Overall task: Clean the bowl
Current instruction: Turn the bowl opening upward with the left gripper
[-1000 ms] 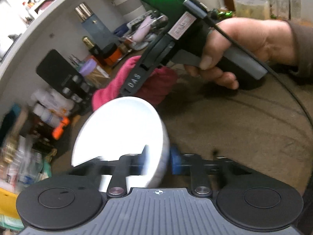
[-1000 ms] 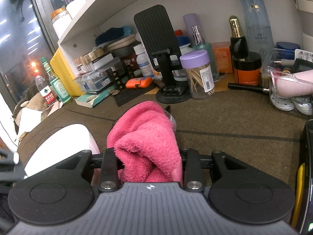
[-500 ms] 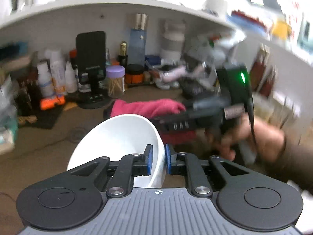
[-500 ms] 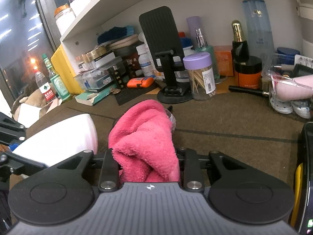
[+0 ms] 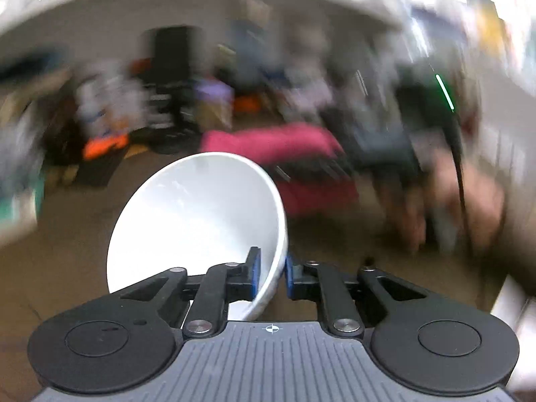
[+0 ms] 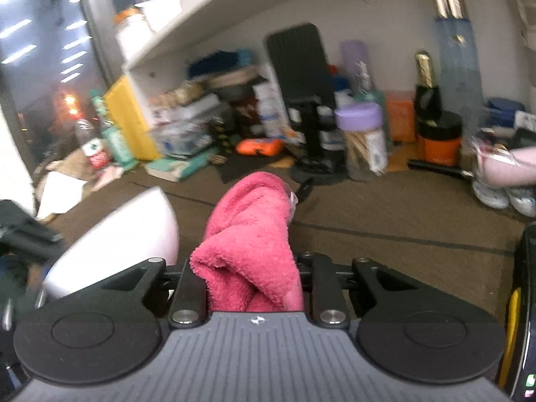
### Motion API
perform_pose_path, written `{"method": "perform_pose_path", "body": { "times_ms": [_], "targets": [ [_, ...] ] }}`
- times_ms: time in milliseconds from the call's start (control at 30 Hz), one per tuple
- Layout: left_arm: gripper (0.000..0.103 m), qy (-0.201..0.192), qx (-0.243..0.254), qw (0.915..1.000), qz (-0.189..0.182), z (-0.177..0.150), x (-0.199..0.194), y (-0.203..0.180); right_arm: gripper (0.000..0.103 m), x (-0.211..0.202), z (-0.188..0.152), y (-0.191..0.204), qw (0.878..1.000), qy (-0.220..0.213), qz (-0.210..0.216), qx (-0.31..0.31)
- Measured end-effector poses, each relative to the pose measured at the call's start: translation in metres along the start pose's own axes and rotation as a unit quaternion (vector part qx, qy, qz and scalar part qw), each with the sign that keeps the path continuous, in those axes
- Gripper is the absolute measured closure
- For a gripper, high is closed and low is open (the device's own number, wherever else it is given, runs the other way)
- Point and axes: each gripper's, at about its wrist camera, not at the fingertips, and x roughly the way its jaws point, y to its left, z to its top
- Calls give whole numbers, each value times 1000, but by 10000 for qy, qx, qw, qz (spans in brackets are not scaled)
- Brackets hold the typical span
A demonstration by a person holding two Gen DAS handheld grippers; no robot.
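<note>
Cluttered bottles, jars and a black phone stand (image 6: 301,77) crowd the back edge of the brown worktop (image 6: 402,214) under a white shelf (image 6: 201,10). Near the front edge, toward the left side, the white bowl (image 5: 201,221) is tipped on its side with its open mouth facing the left wrist camera. The left gripper (image 5: 270,273) is clamped tight on the bowl's rim, one blue pad inside the wall and one outside. Beside it, the right gripper (image 6: 253,278) pinches a bunched pink cloth (image 6: 251,234), its jaws squeezed nearly together around the fabric. In the right wrist view the bowl's outer wall sits just left of the cloth, close but apparently not touching it. The left view is heavily blurred, so nothing can be read of dirt inside the bowl; what shows of the inner surface looks plain white. By this reading both tools are in hand and the bowl is presented, but the wiping itself is not under way: the cloth must yet go inside and rub around the wall
</note>
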Motion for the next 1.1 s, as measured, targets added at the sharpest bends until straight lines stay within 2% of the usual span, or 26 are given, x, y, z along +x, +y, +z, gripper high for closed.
{"method": "perform_pose_path", "body": {
  "times_ms": [33, 67, 100, 133, 200, 233, 267, 333, 400, 467, 533, 567, 633, 700, 733, 833, 867, 933, 1067, 1100],
  "targets": [
    [92, -148, -231, 9996, -75, -2, -4, 8, 80, -4, 1, 4, 9999, -66, 133, -29],
    [91, -482, -823, 9951, -263, -13, -16, 33, 80, -7, 1, 8, 9995, -151, 281, -70],
    [88, -635, -1143, 9909, -334, -22, -21, 46, 80, -10, 2, 12, 9987, -233, 441, -114],
    [87, -684, -1262, 9890, -360, -25, -22, 53, 80, -13, 3, 18, 9975, -298, 612, -182],
    [80, -985, -1842, 9762, -588, -48, -29, 78, 80, -16, 4, 32, 9955, -376, 763, -417],
    [78, -1042, -1946, 9732, -646, -51, -31, 83, 80, -16, 5, 39, 9944, -411, 791, -560],
    [74, -1254, -2172, 9655, -704, -64, -34, 93, 80, -12, 4, 47, 9938, -431, 662, -784],
    [73, -1455, -2343, 9572, -875, -74, -38, 103, 80, -5, 4, 63, 9909, -460, 424, -1192],
    [73, -1609, -2496, 9486, -1092, -82, -41, 112, 80, 12, 7, 75, 9893, -308, 295, -1396],
    [73, -1707, -2619, 9413, -1272, -86, -42, 119, 80, 29, 8, 89, 9862, -92, 404, -1606],
    [71, -1755, -2676, 9376, -1358, -88, -43, 122, 80, 43, 7, 105, 9815, 92, 560, -1831],
    [70, -1779, -2731, 9351, -1391, -90, -43, 124, 80, 45, 4, 112, 9784, 183, 718, -1929],
    [69, -1834, -2842, 9296, -1461, -90, -43, 131, 80, 46, -9, 134, 9641, 496, 1353, -2232],
    [67, -1872, -2945, 9246, -1525, -92, -40, 134, 80, 36, -22, 153, 9497, 579, 1677, -2582],
    [67, -1860, -2930, 9253, -1526, -91, -42, 135, 80, 29, -28, 164, 9410, 598, 1854, -2767],
    [67, -1824, -2884, 9275, -1525, -89, -44, 137, 81, 16, -30, 180, 9279, 490, 2249, -2933],
    [67, -1814, -2885, 9275, -1538, -89, -44, 138, 81, 17, -29, 183, 9272, 483, 2227, -2971],
    [67, -1810, -2904, 9262, -1584, -90, -45, 139, 81, 27, -25, 181, 9323, 506, 1909, -3031],
    [66, -1821, -2939, 9231, -1685, -92, -45, 142, 81, 51, -9, 156, 9539, 470, 1094, -2754],
    [66, -1806, -2924, 9236, -1701, -93, -46, 143, 81, 56, -1, 141, 9639, 365, 762, -2527]
  ]
}}
